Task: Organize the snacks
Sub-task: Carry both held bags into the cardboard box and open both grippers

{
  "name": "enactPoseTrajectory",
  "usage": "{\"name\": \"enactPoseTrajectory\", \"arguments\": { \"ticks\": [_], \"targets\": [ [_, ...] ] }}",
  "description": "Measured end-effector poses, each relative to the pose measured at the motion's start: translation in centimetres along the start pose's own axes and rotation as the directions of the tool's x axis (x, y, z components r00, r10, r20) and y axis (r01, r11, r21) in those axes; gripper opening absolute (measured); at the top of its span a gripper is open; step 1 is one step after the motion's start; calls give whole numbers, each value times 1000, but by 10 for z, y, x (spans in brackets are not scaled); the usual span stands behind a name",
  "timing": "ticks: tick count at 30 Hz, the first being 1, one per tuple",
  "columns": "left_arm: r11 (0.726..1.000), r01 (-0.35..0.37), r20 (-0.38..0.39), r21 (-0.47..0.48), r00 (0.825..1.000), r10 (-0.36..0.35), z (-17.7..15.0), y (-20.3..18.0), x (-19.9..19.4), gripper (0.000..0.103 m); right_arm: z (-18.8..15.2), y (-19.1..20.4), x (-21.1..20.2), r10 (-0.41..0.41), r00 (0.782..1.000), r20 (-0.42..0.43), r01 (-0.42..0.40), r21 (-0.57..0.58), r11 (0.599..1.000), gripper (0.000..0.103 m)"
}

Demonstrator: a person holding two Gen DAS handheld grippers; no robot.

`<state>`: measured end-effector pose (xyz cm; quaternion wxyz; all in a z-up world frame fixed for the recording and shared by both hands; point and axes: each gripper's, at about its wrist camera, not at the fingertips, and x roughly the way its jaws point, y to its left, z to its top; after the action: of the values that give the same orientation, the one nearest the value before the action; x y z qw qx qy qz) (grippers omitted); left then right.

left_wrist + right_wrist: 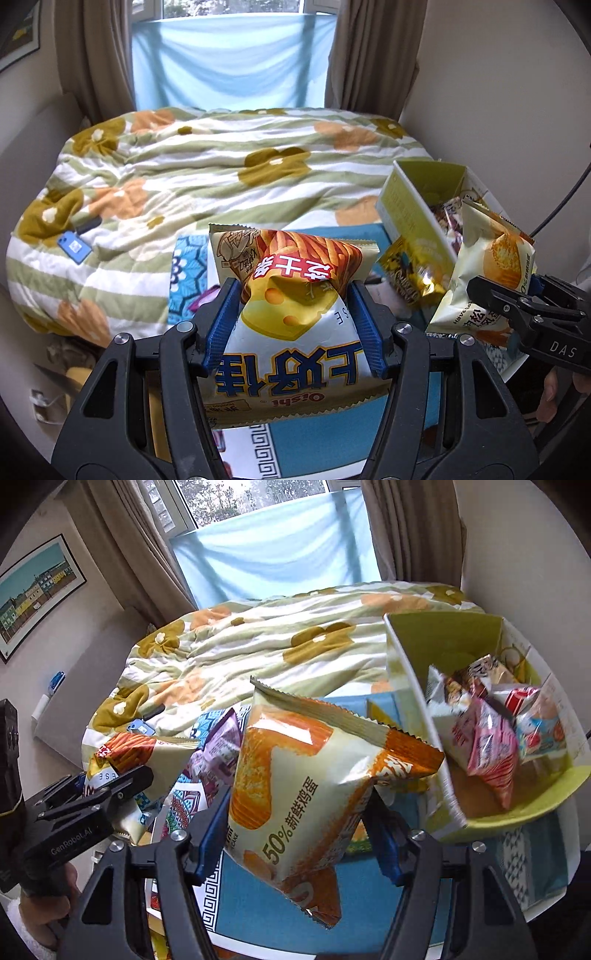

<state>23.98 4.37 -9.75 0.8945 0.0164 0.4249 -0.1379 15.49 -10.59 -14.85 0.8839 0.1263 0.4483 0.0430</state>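
The left tongs [293,314] are clamped on a bag of cheese sticks [291,321], their blue pads [225,325] pressing into its crumpled middle, so the bag's printed top sticks out ahead of the tips and its lower half hangs back toward the handles. The right tongs [299,823] grip a cream and orange cake packet [306,797] across its lower part; the packet tilts, with its crimped top edge pointing ahead and to the left of the tips. Both packs are held up off the bench [258,915], which lies below the tongs under a blue patterned cloth [332,435]. Ahead and to the right of the right tongs stands an open yellow-green box [443,635] with several small snack packets [487,746] already lying inside it. In the left wrist view a gold wrapper [413,273] sits between the two pairs of tongs, seemingly against the box's outer wall, though the view there is too cramped to be sure it touches. More packets [218,746] lie on the bench to the left of the right tongs. Beyond both tips stretches a bed with a flowered quilt [207,173], and a blue phone [74,247] rests on it, far ahead and to the left of the left tongs.
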Motion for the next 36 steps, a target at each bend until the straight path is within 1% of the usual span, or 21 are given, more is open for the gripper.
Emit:
{"name": "enactPoseTrajectory", "arguments": {
  "ticks": [5, 10, 13, 17, 21, 24, 25, 26, 27, 28, 30, 36],
  "targets": [
    [1000, 15, 58, -9, 998, -15, 43, -62, 9, 56, 32, -56, -29, -10, 998, 59, 11, -15, 1000, 64],
    [1000, 23, 79, -10, 997, -22, 82, -131, 40, 56, 67, -121, -45, -13, 997, 75, 15, -16, 1000, 64],
    [999, 31, 66, -14, 997, -30, 100, -169, 66, 56, 86, -155, -47, -21, 997, 76, 24, -31, 999, 64],
    [1000, 19, 44, -7, 999, -19, 118, -209, 100, 57, 109, -195, -44, -26, 997, 68, 29, -37, 999, 64],
    [1000, 2, 5, -1, 1000, -2, 133, -234, 134, 57, 125, -226, -35, -4, 999, 50, 6, -31, 999, 64],
    [1000, -11, -22, 14, 1000, 11, 140, -244, 157, 58, 135, -245, -27, 12, 999, 36, -11, -23, 1000, 64],
    [1000, -13, -30, 19, 999, 14, 142, -248, 163, 60, 137, -250, -25, 17, 999, 34, -17, -20, 1000, 64],
    [1000, -16, -38, 22, 999, 17, 142, -250, 169, 65, 138, -255, -23, 20, 999, 31, -20, -16, 1000, 64],
    [999, -24, -47, 23, 999, 26, 143, -252, 174, 85, 140, -259, -20, 23, 999, 27, -22, -11, 1000, 64],
    [999, -36, -48, 23, 998, 37, 143, -253, 177, 103, 142, -263, -17, 25, 999, 23, -25, -5, 1000, 64],
    [999, -47, -24, 21, 999, 47, 141, -252, 176, 102, 144, -271, -12, 30, 999, 13, -31, 9, 999, 64],
    [998, -60, -37, -13, 998, 60, 126, -231, 165, 102, 145, -280, 0, 44, 999, -20, -44, 15, 999, 64]
  ]
}}
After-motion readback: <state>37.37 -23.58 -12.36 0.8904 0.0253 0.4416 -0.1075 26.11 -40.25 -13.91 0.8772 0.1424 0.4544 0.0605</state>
